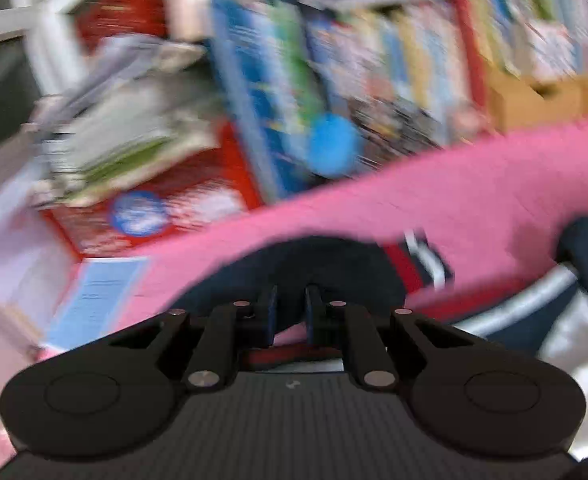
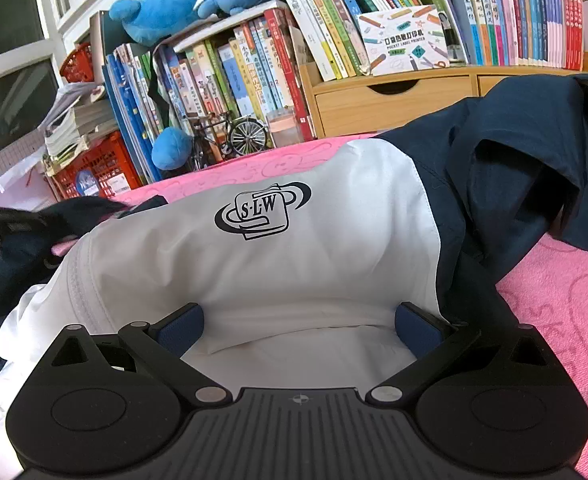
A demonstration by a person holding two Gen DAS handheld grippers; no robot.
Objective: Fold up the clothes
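A white and navy jacket (image 2: 294, 264) with a black S-L-W logo (image 2: 263, 210) lies on a pink cover (image 2: 566, 300). Its navy part (image 2: 494, 184) is bunched up at the right. My right gripper (image 2: 300, 324) stands open just above the white panel, its blue pads wide apart and holding nothing. The left wrist view is blurred by motion. There my left gripper (image 1: 289, 308) has its fingers close together on a fold of navy jacket cloth (image 1: 314, 264), lifted over the pink cover (image 1: 454, 200). A red, white and navy striped trim (image 1: 426, 256) shows beside it.
Behind the cover stands a packed bookshelf (image 2: 374, 20) with wooden drawers (image 2: 394, 100). A model bicycle (image 2: 229, 136), blue plush toys (image 2: 173, 4) and a red crate (image 2: 93, 168) with stacked papers line the far edge. A window frame is at the left.
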